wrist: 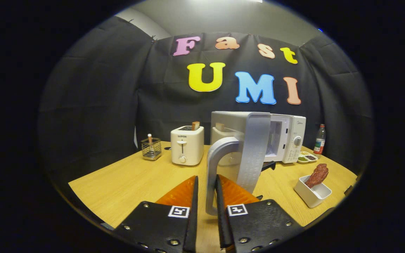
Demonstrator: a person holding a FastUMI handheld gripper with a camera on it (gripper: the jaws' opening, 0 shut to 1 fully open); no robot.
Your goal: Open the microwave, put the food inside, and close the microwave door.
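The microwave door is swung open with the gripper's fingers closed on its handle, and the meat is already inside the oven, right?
Not quite. The microwave door is open and the gripper is shut on its handle, but the meat is not inside: the gripper view shows it in a white dish on the table, beside the microwave.

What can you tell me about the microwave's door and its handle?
The microwave door is swung wide open toward the fingers, seen nearly edge-on. It looks like pale grey plastic. Its curved grey handle arches off the door's edge. The gripper is closed on the handle's lower stretch, both fingers pressing it. The white microwave stands behind on the wooden table.
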